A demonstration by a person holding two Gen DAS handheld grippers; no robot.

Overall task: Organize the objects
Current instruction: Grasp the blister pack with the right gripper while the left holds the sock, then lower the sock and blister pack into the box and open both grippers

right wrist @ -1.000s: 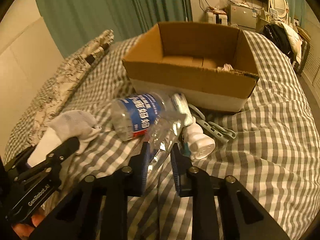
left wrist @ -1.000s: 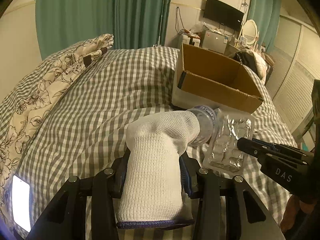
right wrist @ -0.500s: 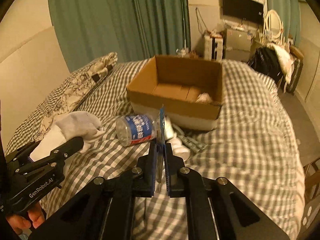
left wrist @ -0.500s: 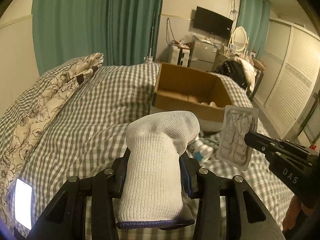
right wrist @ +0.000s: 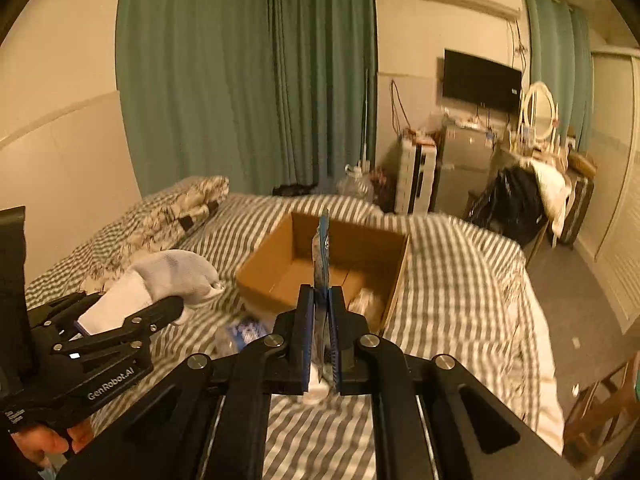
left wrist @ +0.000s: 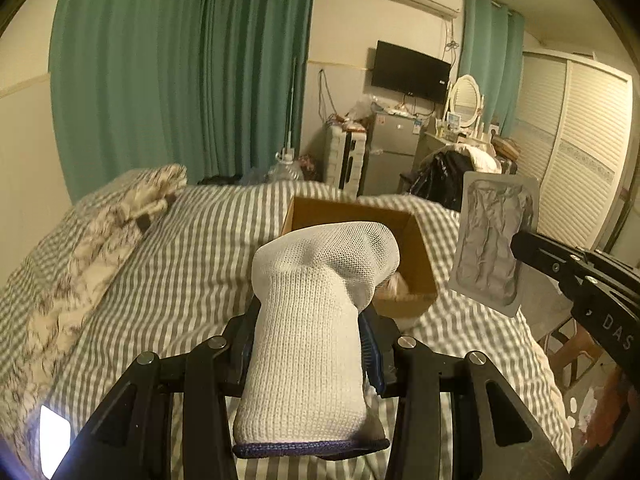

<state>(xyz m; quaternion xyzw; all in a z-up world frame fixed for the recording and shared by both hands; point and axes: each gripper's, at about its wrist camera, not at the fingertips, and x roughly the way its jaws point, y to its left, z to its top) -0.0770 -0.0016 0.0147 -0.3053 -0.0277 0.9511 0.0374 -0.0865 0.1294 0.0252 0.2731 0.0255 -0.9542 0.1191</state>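
My left gripper [left wrist: 308, 332] is shut on a white knitted glove [left wrist: 316, 320] and holds it raised above the bed; the glove also shows in the right wrist view [right wrist: 168, 276]. My right gripper [right wrist: 320, 304] is shut on a flat silvery blister pack [right wrist: 321, 252], seen edge-on and upright; its face shows in the left wrist view [left wrist: 494, 240]. An open cardboard box [right wrist: 276, 264] sits on the checked bed ahead of both grippers, also in the left wrist view [left wrist: 420, 248]. Something pale lies in its near right corner.
A plastic bottle with a blue label [right wrist: 244, 330] and a small white object [right wrist: 316, 394] lie on the bed below my right gripper. A floral pillow [left wrist: 120, 216] lies at the left. A wooden chair [right wrist: 600, 408] stands right of the bed.
Both grippers have risen well above the bed with the glove and the blister pack. The box now lies lower and farther ahead; the bottle has dropped below the right gripper.
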